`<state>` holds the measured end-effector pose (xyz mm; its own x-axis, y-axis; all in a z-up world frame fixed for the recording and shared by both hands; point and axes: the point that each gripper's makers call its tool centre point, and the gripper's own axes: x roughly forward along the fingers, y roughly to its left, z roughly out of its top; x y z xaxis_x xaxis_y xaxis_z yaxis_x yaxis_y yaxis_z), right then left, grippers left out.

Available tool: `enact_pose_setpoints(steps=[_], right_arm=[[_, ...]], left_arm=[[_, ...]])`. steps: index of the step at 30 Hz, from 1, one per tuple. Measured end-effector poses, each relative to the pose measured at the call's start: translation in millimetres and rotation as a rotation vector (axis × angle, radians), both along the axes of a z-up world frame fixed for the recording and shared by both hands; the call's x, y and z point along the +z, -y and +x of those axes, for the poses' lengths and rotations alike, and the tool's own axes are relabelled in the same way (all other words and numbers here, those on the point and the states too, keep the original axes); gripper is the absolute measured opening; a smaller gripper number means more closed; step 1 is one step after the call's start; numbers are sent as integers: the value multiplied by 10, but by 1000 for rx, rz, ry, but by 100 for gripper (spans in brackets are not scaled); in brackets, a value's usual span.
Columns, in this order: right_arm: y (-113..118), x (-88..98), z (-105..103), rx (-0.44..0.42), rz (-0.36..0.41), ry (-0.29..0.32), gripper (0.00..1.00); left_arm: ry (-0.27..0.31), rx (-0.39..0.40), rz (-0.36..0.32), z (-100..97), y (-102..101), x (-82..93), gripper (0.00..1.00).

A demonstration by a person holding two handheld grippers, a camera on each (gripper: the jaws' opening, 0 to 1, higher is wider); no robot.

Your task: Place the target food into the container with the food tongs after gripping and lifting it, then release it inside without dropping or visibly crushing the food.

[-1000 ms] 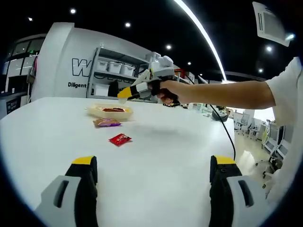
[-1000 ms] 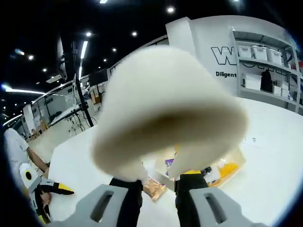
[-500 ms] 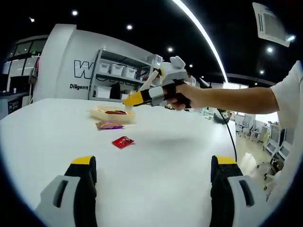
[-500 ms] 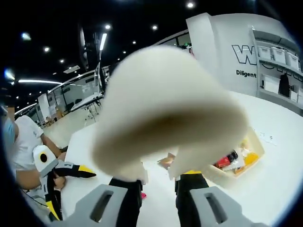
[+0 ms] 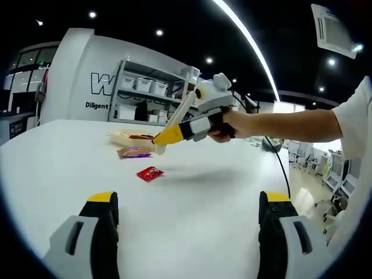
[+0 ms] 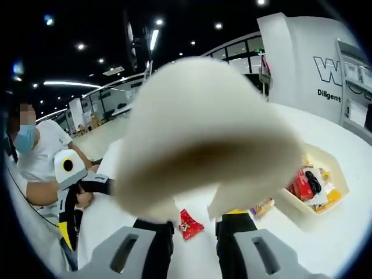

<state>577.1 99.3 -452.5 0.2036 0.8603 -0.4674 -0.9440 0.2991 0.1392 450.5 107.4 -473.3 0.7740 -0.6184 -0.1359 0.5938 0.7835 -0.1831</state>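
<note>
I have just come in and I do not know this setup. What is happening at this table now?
A person works with two hand-held grippers over a white table. The right gripper is shut on cream food tongs and hangs above a red snack packet. A second packet lies beside the container, which already holds packets. The left gripper waits open and empty.

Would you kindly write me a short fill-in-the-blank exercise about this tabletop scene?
1. The right gripper is shut on a pair of cream food ____.
2. The loose packet nearest the left gripper is ____ in colour.
3. The left gripper's jaws stand ____, holding nothing.
4. The container holds several snack packets and rests on the white ____.

Missing words: tongs; red; open; table
</note>
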Motion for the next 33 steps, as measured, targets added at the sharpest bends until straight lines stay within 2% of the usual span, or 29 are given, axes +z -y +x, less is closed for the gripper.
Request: enact_pose_setpoints(steps=[7, 10, 18, 21, 24, 28, 33], right_arm=[[-123, -131, -61, 32, -23, -22, 22], [-125, -245, -77, 29, -64, -29, 22], [-35, -256, -204, 17, -54, -106, 22], [-14, -252, -211, 13, -63, -86, 22], [-23, -216, -138, -26, -54, -63, 23], [-91, -218, -150, -55, -46, -77, 23], [-125, -331, -212, -67, -118, -24, 24]], left_arm=[[-9, -3, -6, 0, 4, -5, 99], [-11, -7, -7, -5, 14, -9, 98], [-8, -15, -7, -14, 34, -6, 98], [-7, -19, -2, -20, 44, -10, 98], [-6, -19, -6, -17, 42, -6, 98], [-8, -20, -8, -16, 43, -7, 98], [-8, -23, -9, -17, 46, -7, 97]])
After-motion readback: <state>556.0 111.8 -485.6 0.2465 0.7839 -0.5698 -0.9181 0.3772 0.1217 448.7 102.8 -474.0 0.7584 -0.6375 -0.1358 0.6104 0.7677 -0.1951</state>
